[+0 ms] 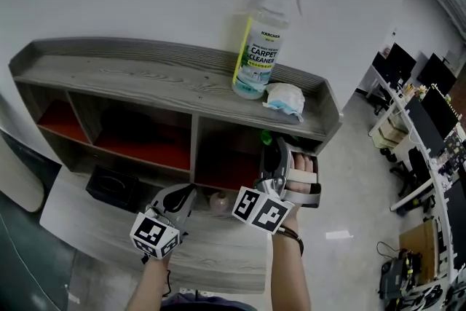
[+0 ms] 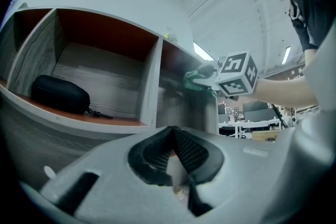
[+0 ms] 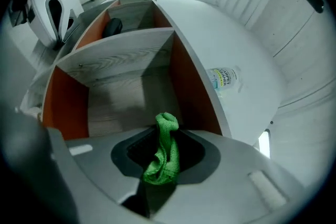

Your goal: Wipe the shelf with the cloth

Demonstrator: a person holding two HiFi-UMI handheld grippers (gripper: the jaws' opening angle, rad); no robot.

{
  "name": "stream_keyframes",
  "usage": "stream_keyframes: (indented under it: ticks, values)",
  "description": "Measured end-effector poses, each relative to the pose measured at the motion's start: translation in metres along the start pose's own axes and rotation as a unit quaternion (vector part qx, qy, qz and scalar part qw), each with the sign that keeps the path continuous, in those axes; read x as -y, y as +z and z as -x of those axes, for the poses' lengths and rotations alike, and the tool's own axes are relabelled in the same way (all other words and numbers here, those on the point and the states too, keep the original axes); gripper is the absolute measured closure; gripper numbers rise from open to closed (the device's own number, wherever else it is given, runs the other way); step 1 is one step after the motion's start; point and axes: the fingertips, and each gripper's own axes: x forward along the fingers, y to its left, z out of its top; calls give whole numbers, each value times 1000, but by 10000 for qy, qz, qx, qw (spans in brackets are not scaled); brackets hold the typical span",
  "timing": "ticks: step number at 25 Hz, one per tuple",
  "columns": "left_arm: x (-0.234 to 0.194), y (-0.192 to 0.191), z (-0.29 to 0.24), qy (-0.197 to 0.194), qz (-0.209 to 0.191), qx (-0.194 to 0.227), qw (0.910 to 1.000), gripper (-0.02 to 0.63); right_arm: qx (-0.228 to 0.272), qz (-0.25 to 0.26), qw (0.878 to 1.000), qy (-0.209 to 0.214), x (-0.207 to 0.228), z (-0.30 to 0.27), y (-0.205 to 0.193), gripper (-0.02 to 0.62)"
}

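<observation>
- The grey wooden shelf (image 1: 145,80) (image 2: 149,86) (image 3: 121,44) with red inner panels is standing against a white wall, and I am placing everything else by it.
- My right tongs (image 1: 275,146) (image 3: 164,140) are reaching into the mouth of the shelf's right-hand compartment, just under its top board, and are clamping down on the green cloth.
- My left tongs (image 1: 188,194) (image 2: 176,152) are hanging in front of the shelf's lower middle; their pads are pressing together with nothing between them.
- A spray bottle (image 1: 258,47) (image 3: 224,80) of carpet cleaner is standing upright on the shelf's top board, toward its right end.
- A black case (image 1: 113,187) (image 2: 58,94) is lying low on the shelf's left side.
- A crumpled white wad (image 1: 285,98) is sitting on the shelf's top board, just right of the bottle.
- The green cloth (image 1: 266,136) (image 2: 195,78) (image 3: 167,162) is sticking out of the right tongs as a bunched fold, pointing into that right-hand compartment.
</observation>
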Motion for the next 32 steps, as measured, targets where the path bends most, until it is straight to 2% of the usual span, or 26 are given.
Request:
stream_keyframes:
  ticks: [5, 19, 32]
  values:
    - [1, -1, 0, -21, 10, 1, 10000, 607, -312, 254, 9990, 218, -11, -7, -14, 494]
    - [0, -5, 3, -9, 46, -38, 10000, 607, -542, 379, 9943, 835, -68, 5, -33, 494]
    - [-2, -10, 5, 29, 62, -74, 9999, 607, -844, -77, 9795, 1829, -165, 27, -63, 494]
